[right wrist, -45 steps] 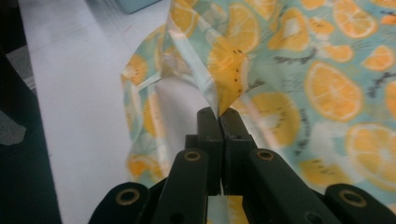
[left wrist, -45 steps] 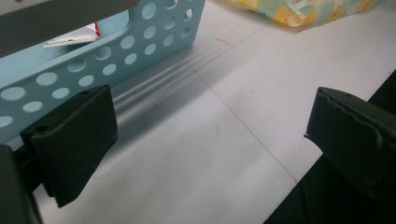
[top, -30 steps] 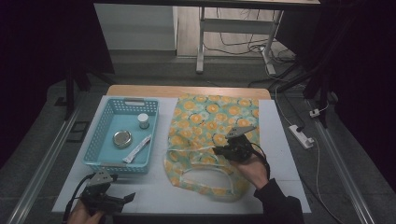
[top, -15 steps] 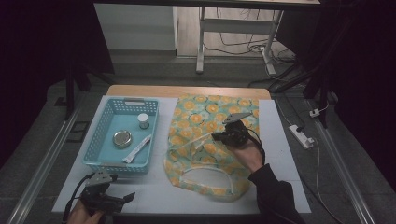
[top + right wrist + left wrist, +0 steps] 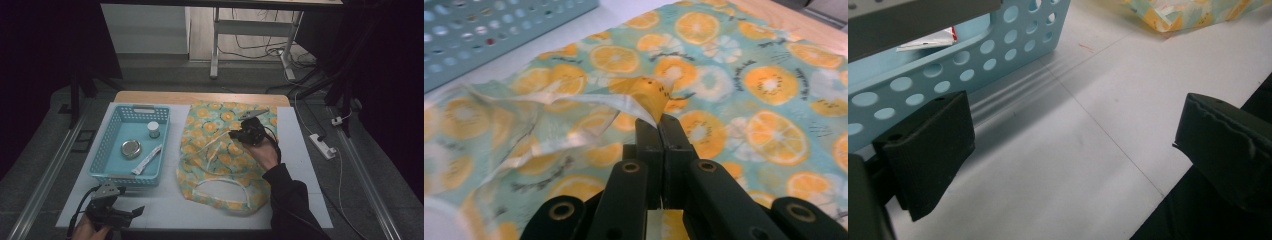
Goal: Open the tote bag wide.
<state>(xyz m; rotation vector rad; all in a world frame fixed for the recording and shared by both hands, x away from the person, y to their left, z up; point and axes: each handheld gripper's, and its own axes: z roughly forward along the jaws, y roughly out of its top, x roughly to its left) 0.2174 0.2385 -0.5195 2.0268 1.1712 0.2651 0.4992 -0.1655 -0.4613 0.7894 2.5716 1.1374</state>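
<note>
Fabric bag (image 5: pixel 222 155) with an orange-slice print on pale green lies flat on the white surface (image 5: pixel 300 175), to the right of a light blue perforated basket (image 5: pixel 112 155). Its open end faces the person, where a pale handle loop (image 5: pixel 220 190) rests on the cloth. A fold of the bag's top layer, with a pale strap or hem edge (image 5: pixel 574 107) trailing from it, is lifted off the rest.

Pinching that fold is the right gripper (image 5: pixel 659 122), its two black jaws pressed together on the cloth. In the high view the right gripper (image 5: pixel 247 132) sits over the middle-right of the bag, with the person's dark sleeve (image 5: pixel 290 205) coming in from the bottom edge.

The work in hand looks like lifting the top layer to open or spread the bag. To do it well, the pinch should probably hold only the top layer, and the pull should go up and steadily away, so the lower layer stays flat on the surface. A jerk could slip the thin cloth out of the jaws.

The left gripper (image 5: pixel 1073 145) rests near the front-left corner of the surface, just beside the basket's near wall, with its jaws spread wide and nothing between them. It could help by pressing down the lower layer.

Inside the basket lie a small white-capped jar (image 5: pixel 153 129), a round metal tin (image 5: pixel 131 148) and a slim white packet (image 5: pixel 146 159).
</note>
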